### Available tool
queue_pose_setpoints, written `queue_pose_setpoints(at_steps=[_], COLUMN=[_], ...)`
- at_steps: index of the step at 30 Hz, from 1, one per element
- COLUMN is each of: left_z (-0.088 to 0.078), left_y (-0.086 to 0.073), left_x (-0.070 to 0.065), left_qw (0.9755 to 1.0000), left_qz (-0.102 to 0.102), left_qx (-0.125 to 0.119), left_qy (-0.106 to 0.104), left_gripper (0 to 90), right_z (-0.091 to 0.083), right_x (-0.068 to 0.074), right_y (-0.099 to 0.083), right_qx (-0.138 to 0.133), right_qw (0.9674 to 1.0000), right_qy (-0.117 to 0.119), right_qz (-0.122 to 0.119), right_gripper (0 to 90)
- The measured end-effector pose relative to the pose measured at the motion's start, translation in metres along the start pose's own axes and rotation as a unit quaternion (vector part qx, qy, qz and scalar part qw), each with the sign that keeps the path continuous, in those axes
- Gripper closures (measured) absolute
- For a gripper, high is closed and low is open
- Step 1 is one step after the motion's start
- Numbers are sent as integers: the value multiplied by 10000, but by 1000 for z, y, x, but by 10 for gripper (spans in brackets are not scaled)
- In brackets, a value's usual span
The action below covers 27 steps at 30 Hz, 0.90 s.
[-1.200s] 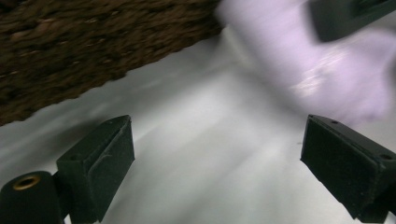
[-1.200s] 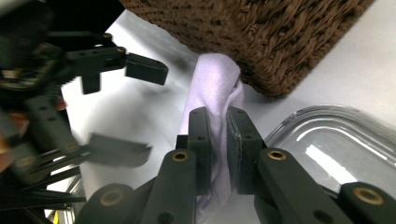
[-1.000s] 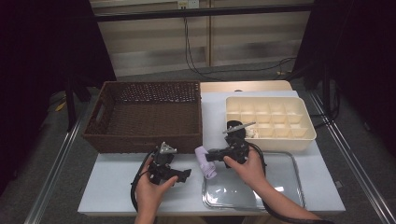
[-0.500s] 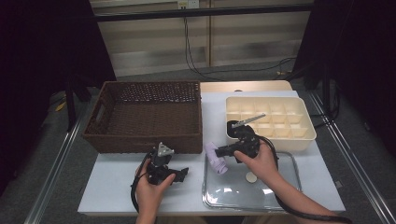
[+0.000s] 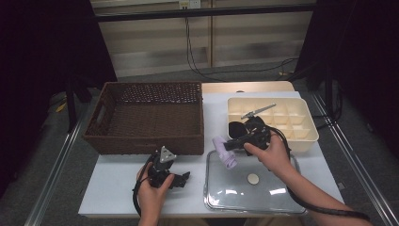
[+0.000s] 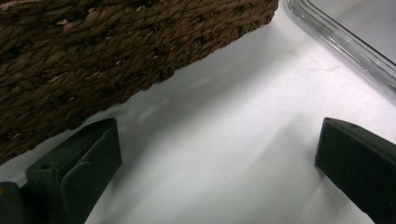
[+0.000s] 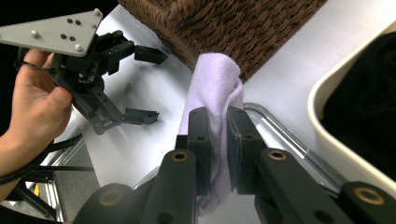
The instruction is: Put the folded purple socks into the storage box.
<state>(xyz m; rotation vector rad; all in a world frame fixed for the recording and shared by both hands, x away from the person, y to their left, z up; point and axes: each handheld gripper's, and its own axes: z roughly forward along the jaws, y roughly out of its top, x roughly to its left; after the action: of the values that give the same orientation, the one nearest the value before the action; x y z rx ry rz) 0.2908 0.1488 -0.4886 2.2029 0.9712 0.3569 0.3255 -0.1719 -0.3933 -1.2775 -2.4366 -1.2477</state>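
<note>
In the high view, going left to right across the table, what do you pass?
Wicker basket → left gripper → lilac cloth in the right gripper → cream divided tray.

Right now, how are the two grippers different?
The right gripper is shut on a purple cloth; the left gripper is open and holds nothing. The right one is lifted above the tray; the left sits low by the basket. Both are black, each held in a hand.
</note>
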Motion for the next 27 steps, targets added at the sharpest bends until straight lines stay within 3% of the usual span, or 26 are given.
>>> queue_pose_setpoints(at_steps=[14,21,25,27], left_z=[0,0,0,0], left_y=[0,0,0,0], left_x=[0,0,0,0], left_qw=[10000,10000,10000,10000], left_qz=[31,27,30,31], left_qx=[10,12,11,9], left_qy=[16,8,14,16], left_gripper=[0,0,0,0], right_z=[-45,-70,-74,-76], right_x=[-20,-45,-57,-72], right_y=[22,31,29,25], right_qx=[-159,-276,-230,-217], right_qw=[9996,9974,9961,9945], right_qy=[-190,-558,-740,-880], right_qz=[152,351,411,531], right_gripper=[816,816,816,816])
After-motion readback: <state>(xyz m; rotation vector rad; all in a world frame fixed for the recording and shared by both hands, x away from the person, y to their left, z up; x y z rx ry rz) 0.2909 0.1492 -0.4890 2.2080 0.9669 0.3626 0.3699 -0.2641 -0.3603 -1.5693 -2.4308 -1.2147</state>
